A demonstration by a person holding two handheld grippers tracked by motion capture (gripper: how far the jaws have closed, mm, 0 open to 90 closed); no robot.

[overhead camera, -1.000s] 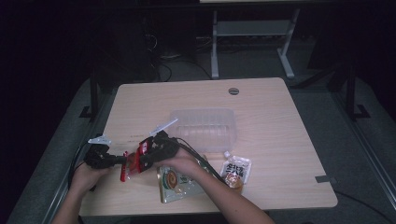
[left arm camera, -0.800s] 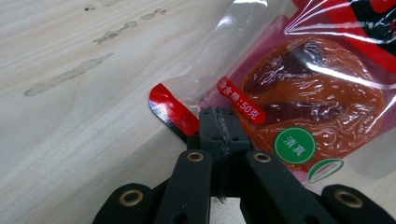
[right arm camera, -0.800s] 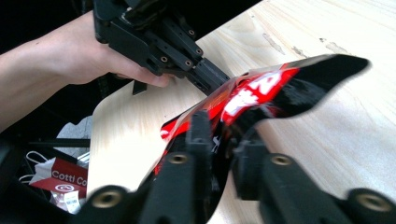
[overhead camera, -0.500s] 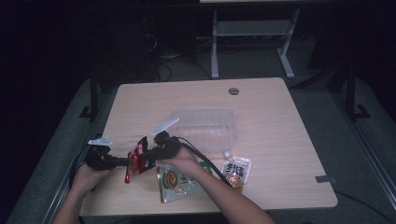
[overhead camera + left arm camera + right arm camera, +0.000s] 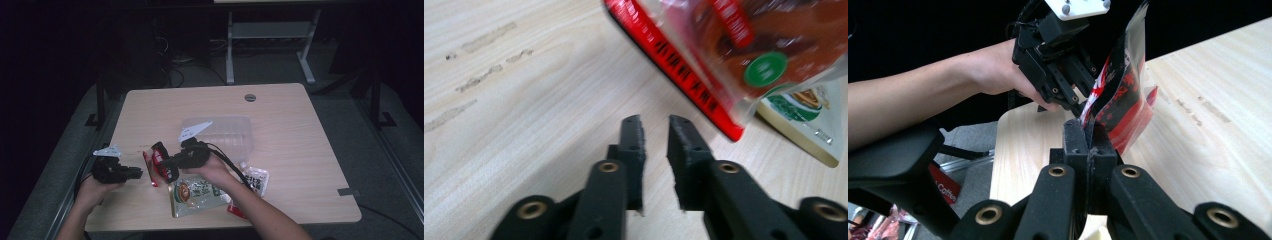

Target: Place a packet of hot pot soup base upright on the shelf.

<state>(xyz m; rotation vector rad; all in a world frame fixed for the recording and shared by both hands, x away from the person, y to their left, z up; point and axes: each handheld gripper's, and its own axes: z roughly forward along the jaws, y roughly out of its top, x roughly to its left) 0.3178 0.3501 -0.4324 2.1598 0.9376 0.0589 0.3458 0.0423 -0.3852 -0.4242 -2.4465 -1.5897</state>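
My right gripper (image 5: 1089, 131) pinching the red packet (image 5: 1122, 100) above the table's (image 5: 295, 115) near-left part, my left gripper (image 5: 655, 125) just opening, empty, bare wood beyond, packet print blurred, top cropped.

- The far half of the surface (image 5: 280, 102) is bare, so you can move there freely.
- The clear tray (image 5: 235, 132) sits in the middle.
- Snack packets (image 5: 197, 195) block the near edge.
- The red packet (image 5: 159, 162) hangs between your hands.
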